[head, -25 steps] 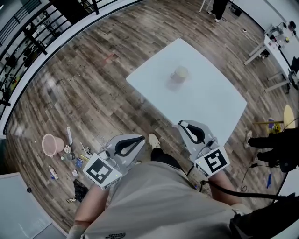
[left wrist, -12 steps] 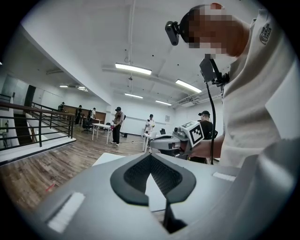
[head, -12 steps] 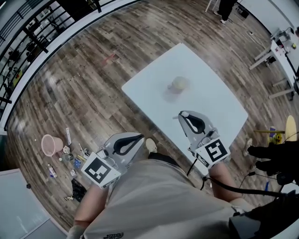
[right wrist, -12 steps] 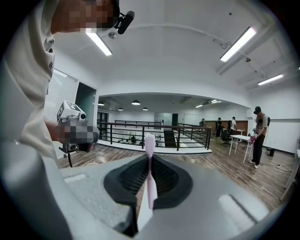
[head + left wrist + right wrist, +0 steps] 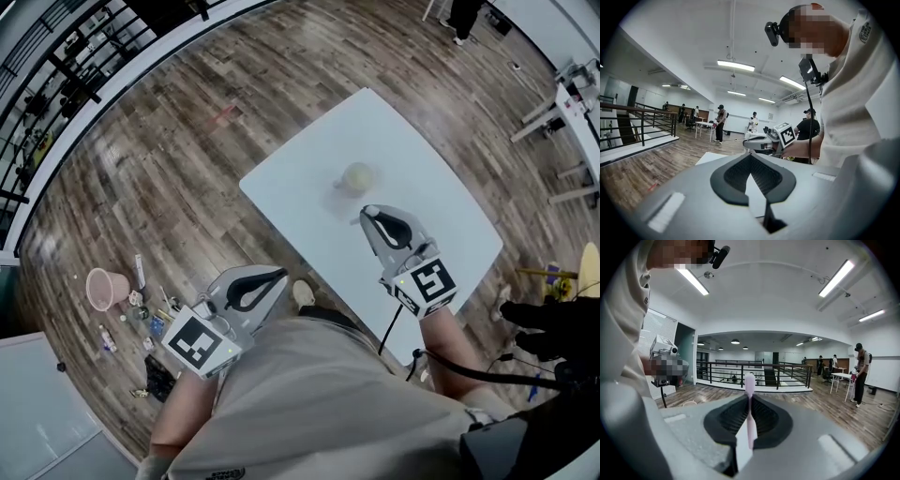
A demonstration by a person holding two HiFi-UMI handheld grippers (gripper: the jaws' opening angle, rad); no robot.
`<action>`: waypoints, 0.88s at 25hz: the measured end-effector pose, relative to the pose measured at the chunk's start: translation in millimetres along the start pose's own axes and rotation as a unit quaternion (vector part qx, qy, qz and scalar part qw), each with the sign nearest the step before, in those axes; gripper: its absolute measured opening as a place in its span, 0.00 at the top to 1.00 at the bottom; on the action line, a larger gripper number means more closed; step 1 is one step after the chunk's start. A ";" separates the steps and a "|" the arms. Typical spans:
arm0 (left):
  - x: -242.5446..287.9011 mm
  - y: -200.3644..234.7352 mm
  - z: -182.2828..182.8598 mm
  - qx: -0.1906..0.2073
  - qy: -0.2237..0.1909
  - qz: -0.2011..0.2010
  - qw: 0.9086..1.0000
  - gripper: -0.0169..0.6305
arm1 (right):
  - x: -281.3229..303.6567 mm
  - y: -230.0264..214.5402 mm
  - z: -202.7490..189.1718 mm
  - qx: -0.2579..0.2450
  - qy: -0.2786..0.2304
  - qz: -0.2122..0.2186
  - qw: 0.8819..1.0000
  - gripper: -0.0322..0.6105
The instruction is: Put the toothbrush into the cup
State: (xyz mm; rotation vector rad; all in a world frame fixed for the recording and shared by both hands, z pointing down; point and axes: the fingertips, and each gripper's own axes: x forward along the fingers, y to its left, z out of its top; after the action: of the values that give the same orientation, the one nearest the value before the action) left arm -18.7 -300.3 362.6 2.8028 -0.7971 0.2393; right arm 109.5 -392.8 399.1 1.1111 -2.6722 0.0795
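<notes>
We hold a two-jaw gripper in each hand, and the right gripper [image 5: 749, 397] is clamped on the toothbrush [image 5: 750, 418]. In the right gripper view the toothbrush is a slim, pale pink stick standing upright in the seam between the two dark ribbed pads. Its rounded upper end rises a little above the jaw tips, and its lower part runs down through the gap behind them. It looks smooth and plain, a shade lighter toward the top. We cannot make out bristles on it, so we cannot tell which end points up. From the head view the toothbrush is too small to pick out at the jaw tips. There the right gripper reaches out over the white table [image 5: 441, 202], its tips near the cup [image 5: 357, 176] but apart from it. The cup is a pale, round thing seen from above, somewhat blurred, standing alone toward the middle of the table. The left gripper [image 5: 750, 154] holds nothing: in the left gripper view its pad tips meet, with only a sliver of the table showing through the opening below them. In the head view it hangs off the table's near edge, over the wooden floor [image 5: 187, 169], well apart from the cup.
</notes>
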 end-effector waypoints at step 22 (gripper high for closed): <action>25.8 35.6 -2.1 -0.007 0.022 0.032 0.999 0.97 | 62.5 -101.0 -40.7 0.038 0.018 -0.020 0.999 0.92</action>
State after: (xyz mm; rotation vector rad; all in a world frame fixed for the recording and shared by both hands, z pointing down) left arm -16.3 -342.2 376.0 2.7530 -0.8757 0.3028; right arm 146.5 -501.7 449.5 1.1730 -2.6337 0.1951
